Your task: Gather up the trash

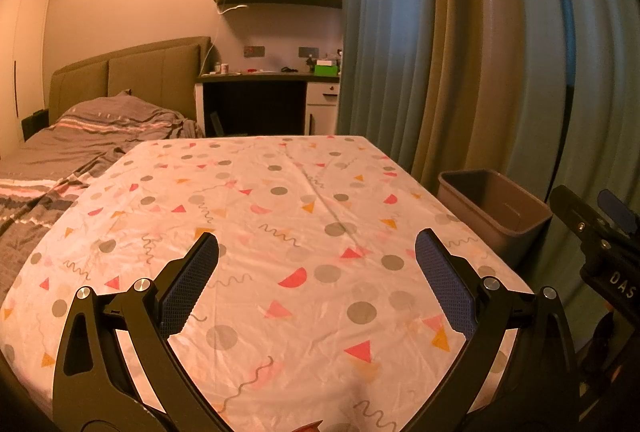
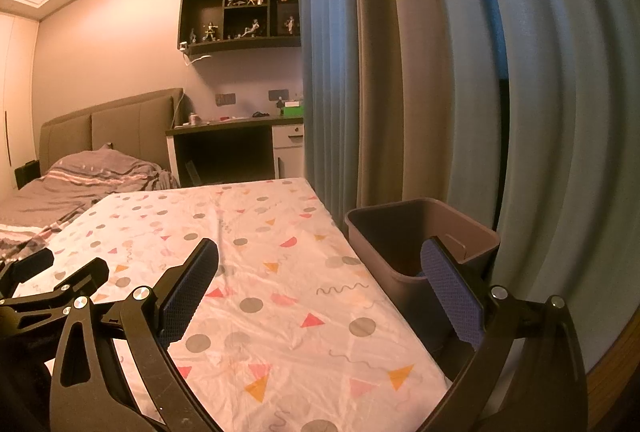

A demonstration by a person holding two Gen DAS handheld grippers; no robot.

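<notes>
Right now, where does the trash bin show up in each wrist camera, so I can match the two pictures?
Left wrist: the trash bin sits at the right, beside the table's right edge, in front of the curtain.
Right wrist: the trash bin is right of centre, partly behind the right gripper, whose fingers are apart.
Shared landmark: the patterned tablecloth, just left of the bin.

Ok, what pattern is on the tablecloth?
The tablecloth is white with grey dots, pink and orange triangles, half-circles and grey squiggles; it shows best in the left wrist view.
</notes>
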